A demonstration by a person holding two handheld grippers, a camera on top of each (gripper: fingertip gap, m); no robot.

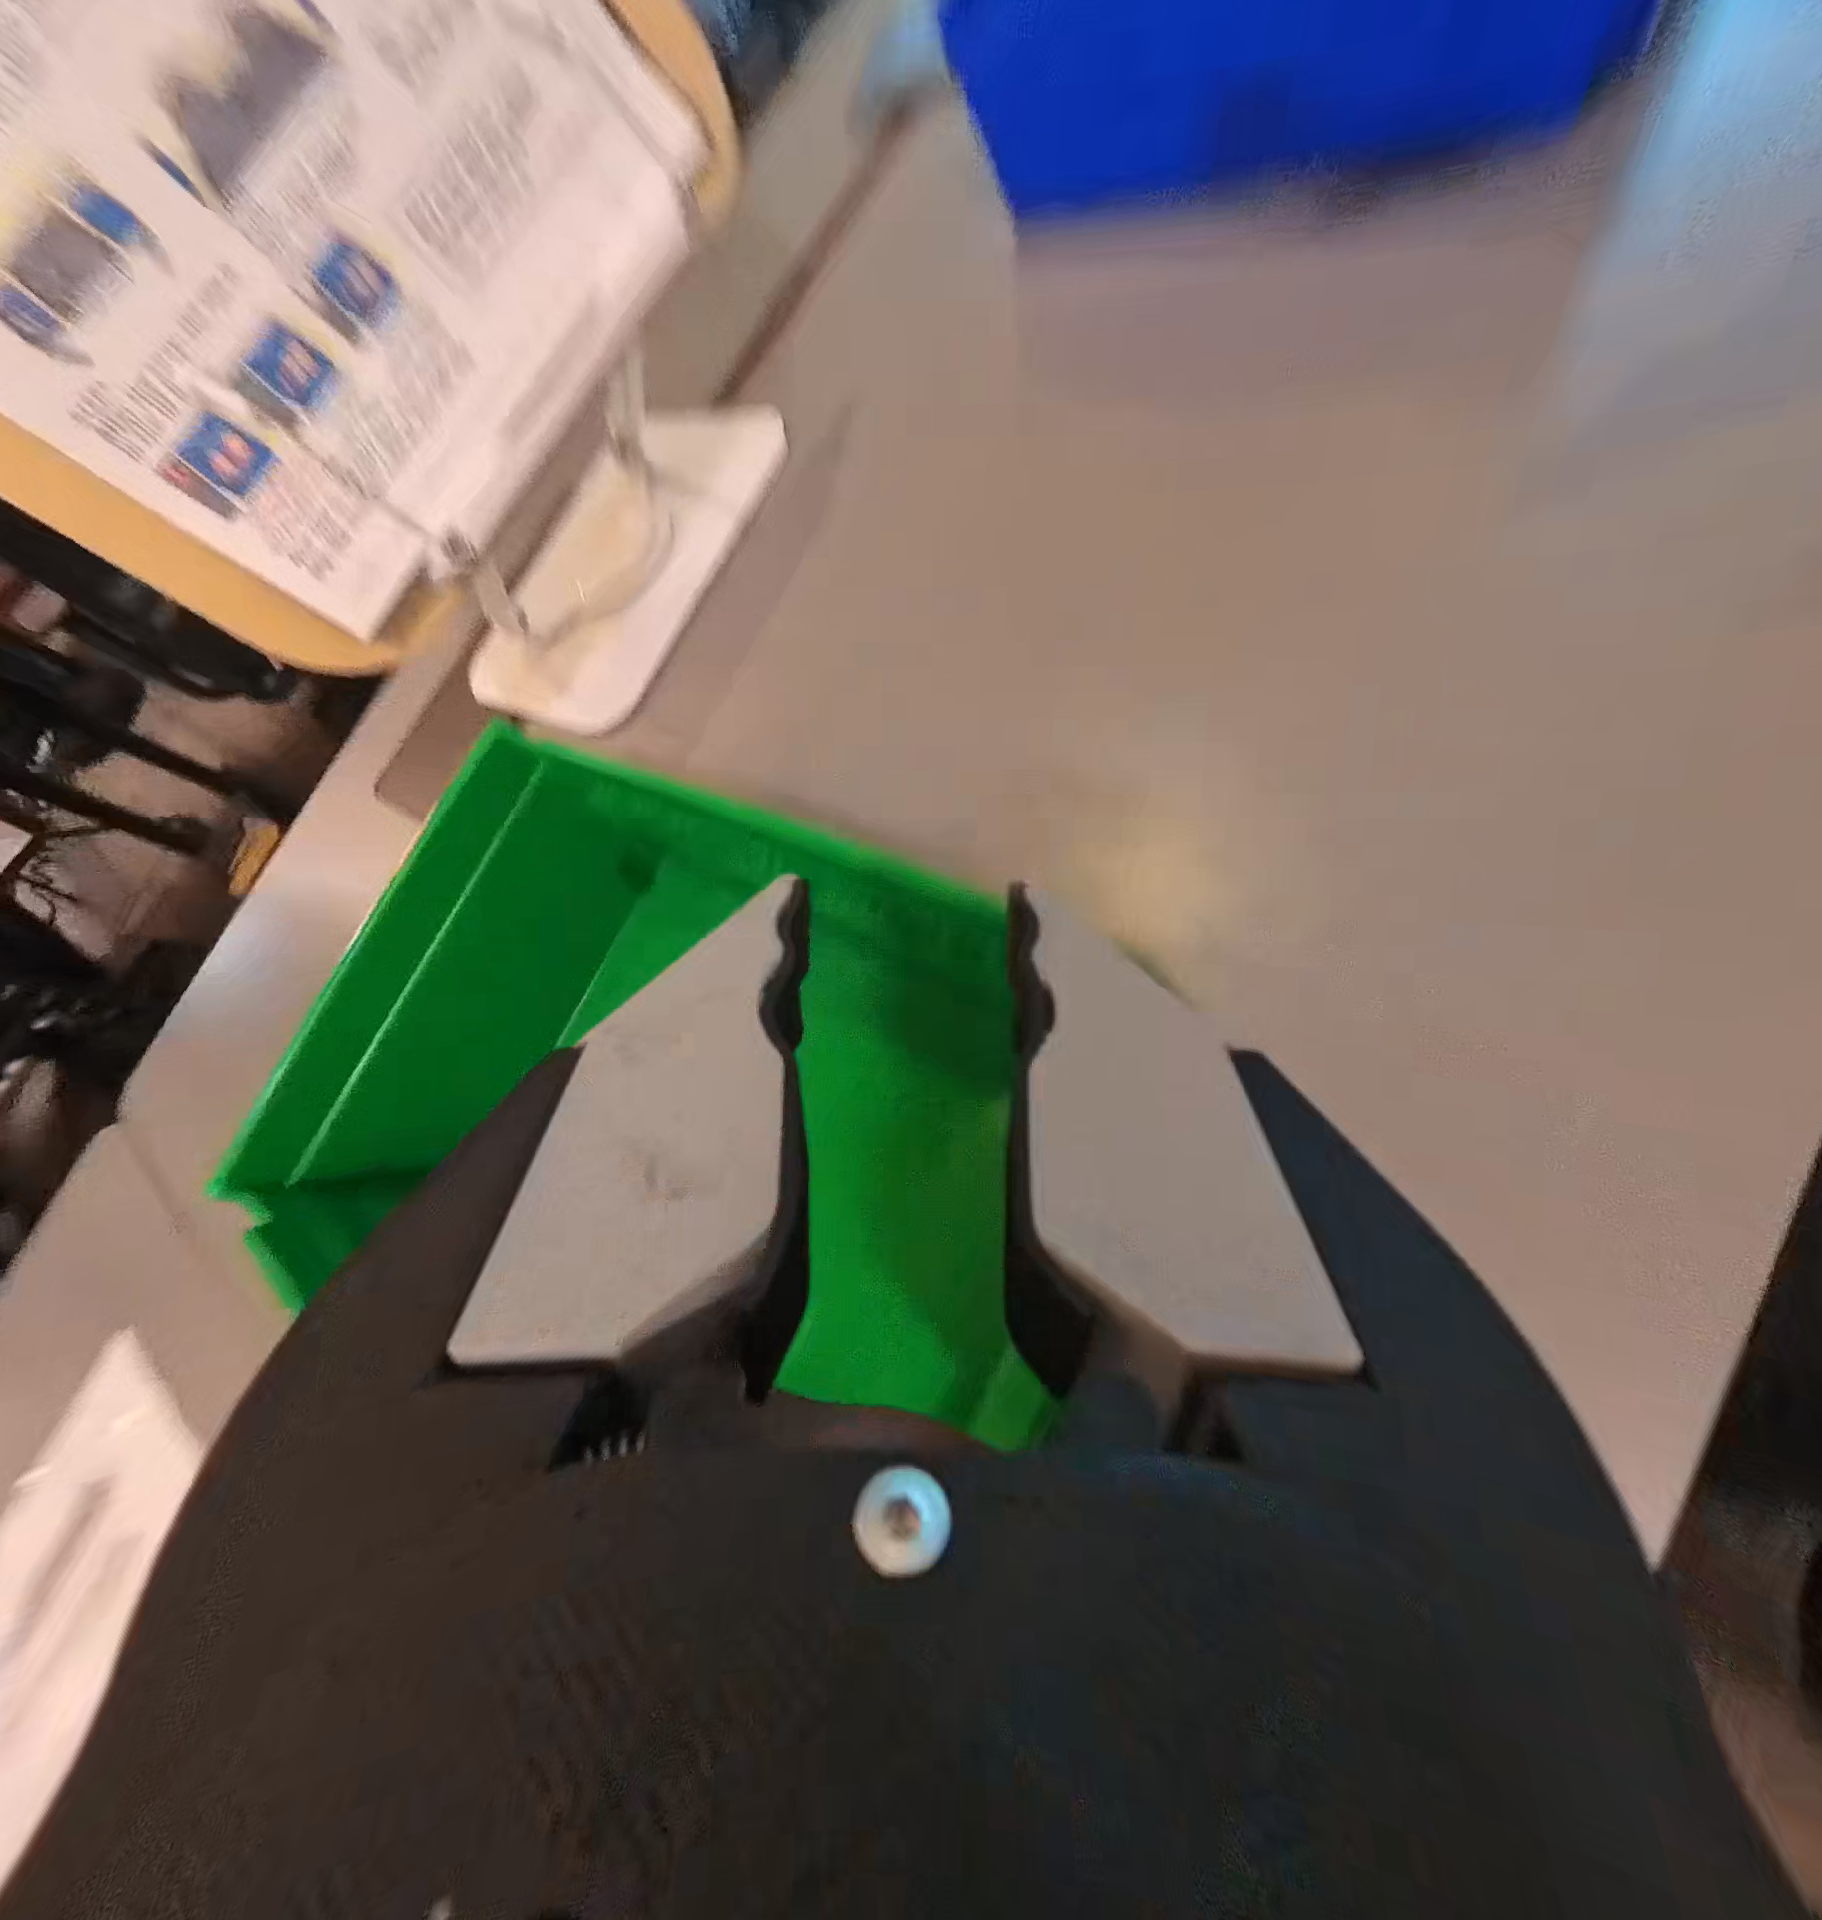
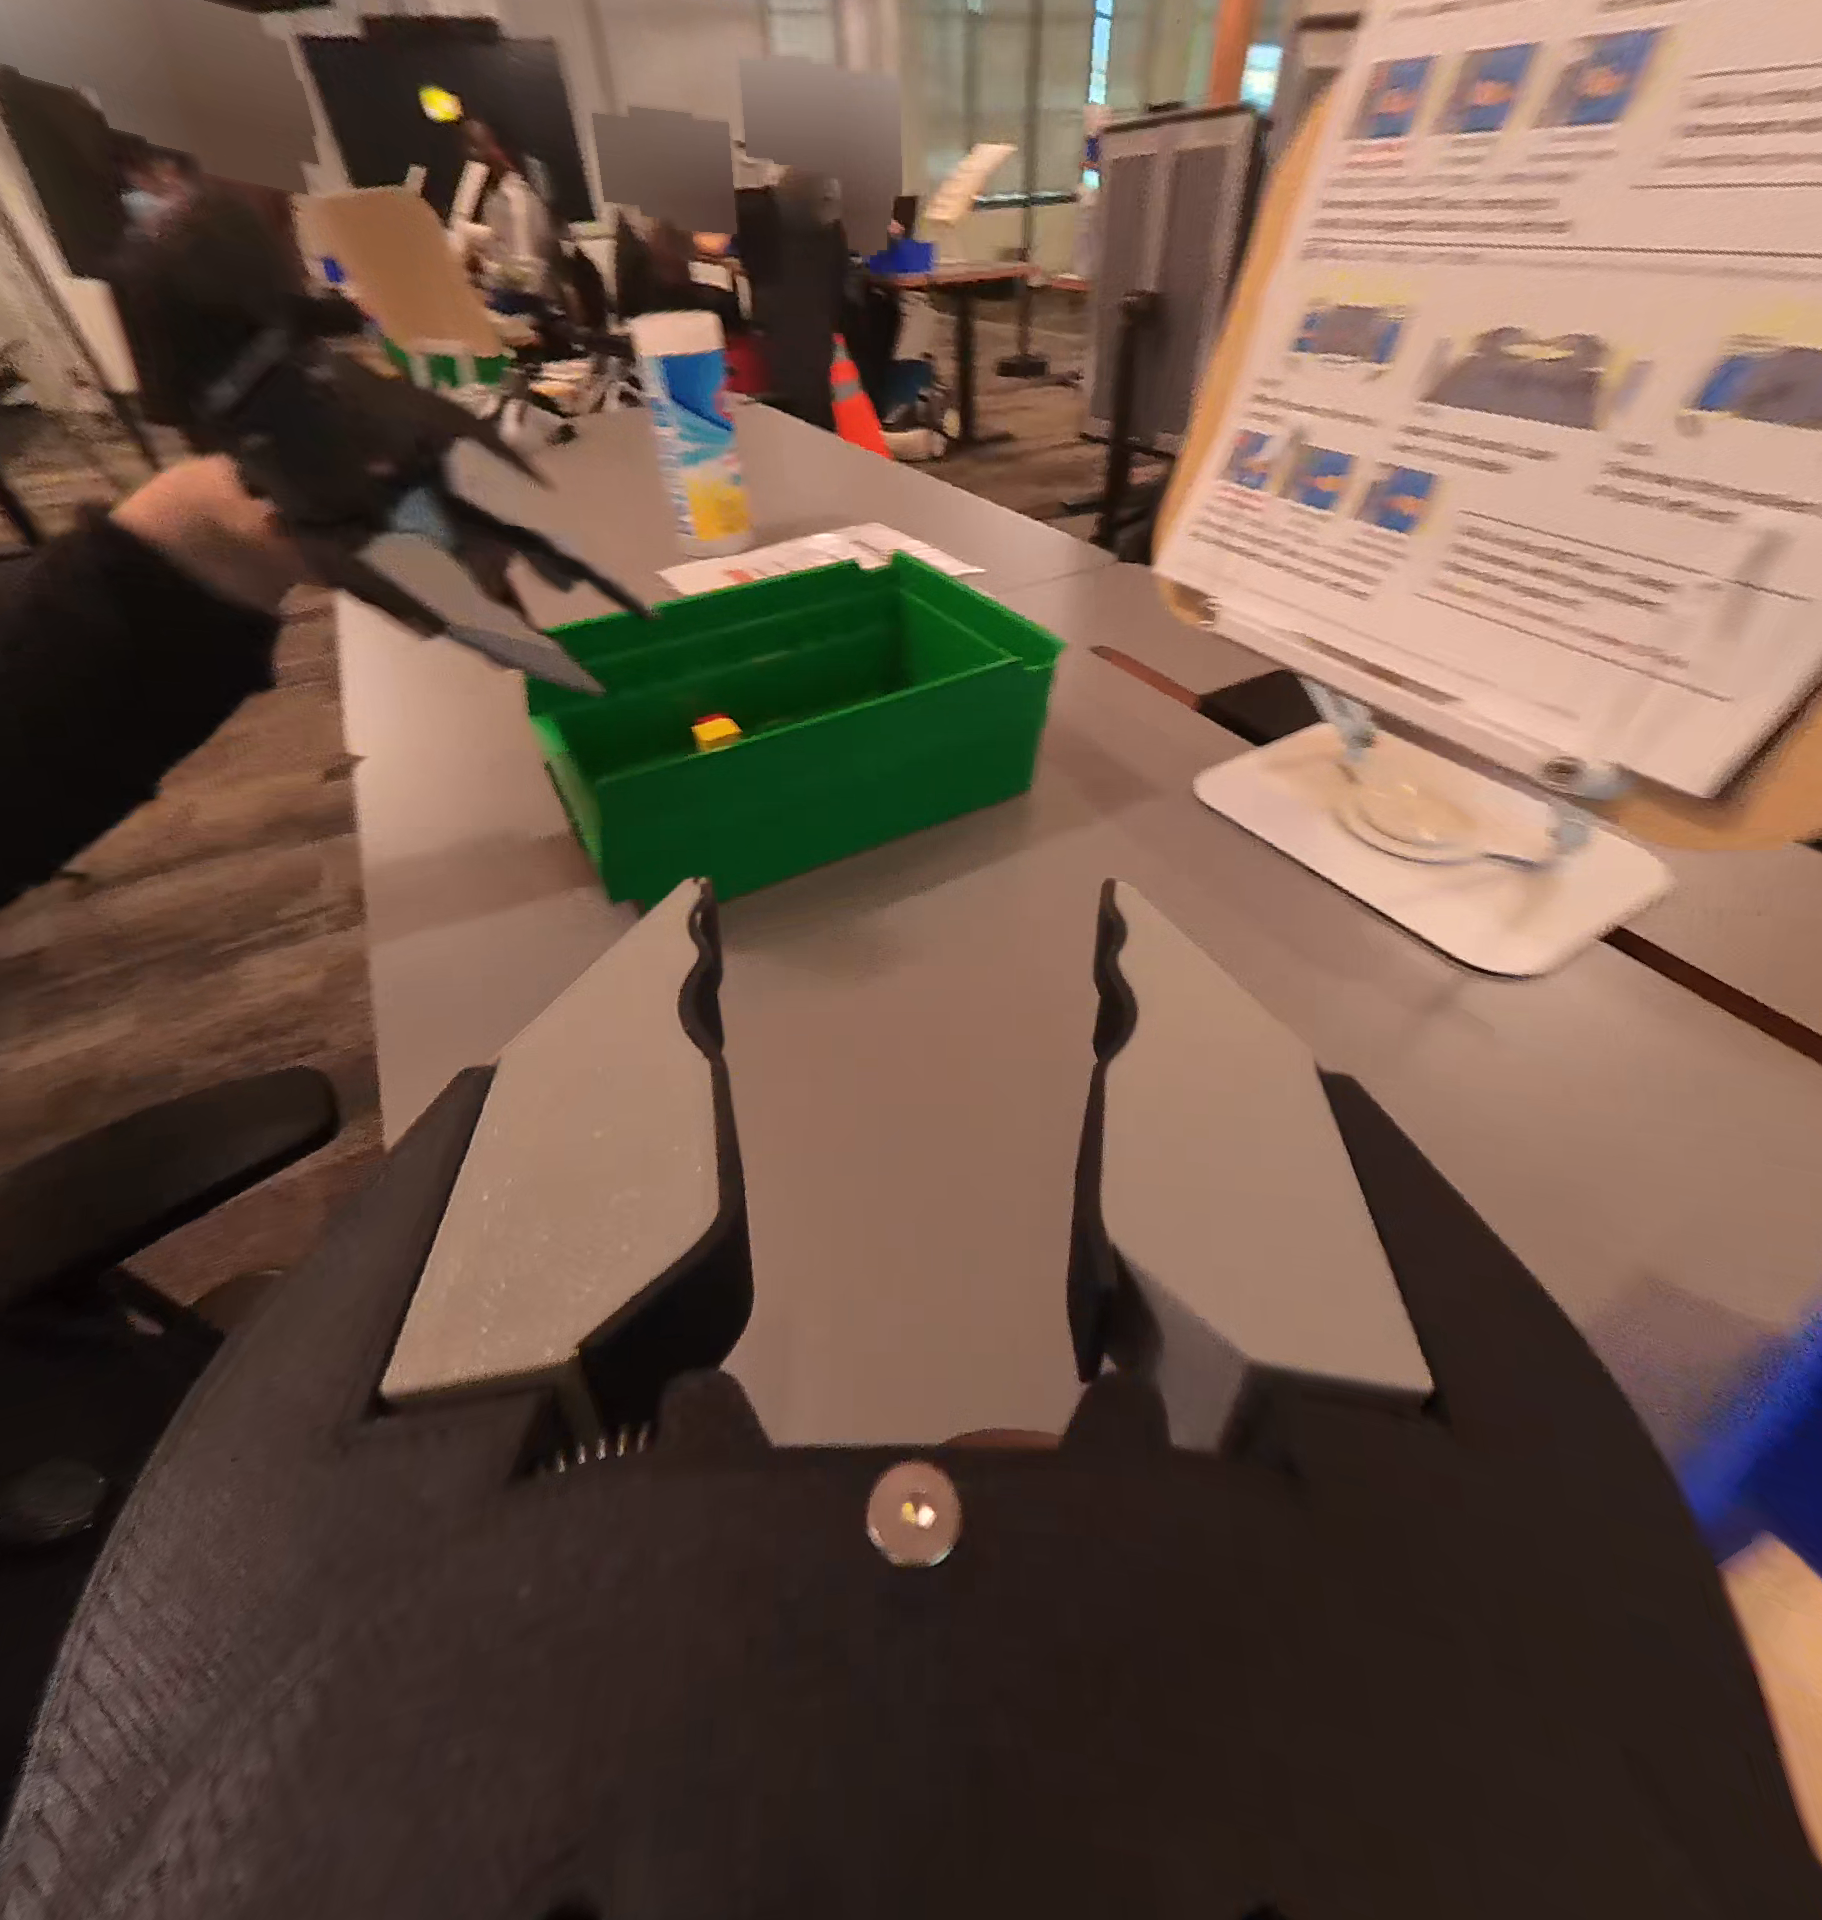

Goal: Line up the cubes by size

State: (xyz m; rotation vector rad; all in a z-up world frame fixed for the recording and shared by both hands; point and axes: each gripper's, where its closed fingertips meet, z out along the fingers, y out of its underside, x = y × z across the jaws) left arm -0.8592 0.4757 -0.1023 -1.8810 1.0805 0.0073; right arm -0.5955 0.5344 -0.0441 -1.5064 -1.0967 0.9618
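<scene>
A green bin (image 2: 834, 769) with inner dividers stands on the grey table (image 2: 886, 1091). A small yellow cube with a red top (image 2: 715, 731) lies inside it. My right gripper (image 2: 902, 904) is open and empty, low over the table in front of the bin. My left gripper (image 1: 907, 904) is open and empty, its fingers pointing down into the green bin (image 1: 450, 987); no cube shows in that blurred view. In the right wrist view the left gripper (image 2: 585, 649) hangs over the bin's left rim.
A printed sheet on a tan board (image 2: 1509, 395) stands on a white stand (image 2: 1437, 862) right of the bin. A blue and white canister (image 2: 694, 436) and papers (image 2: 813, 556) lie behind it. A blue box (image 1: 1281, 94) stands far back. The table edge (image 2: 361, 831) runs left.
</scene>
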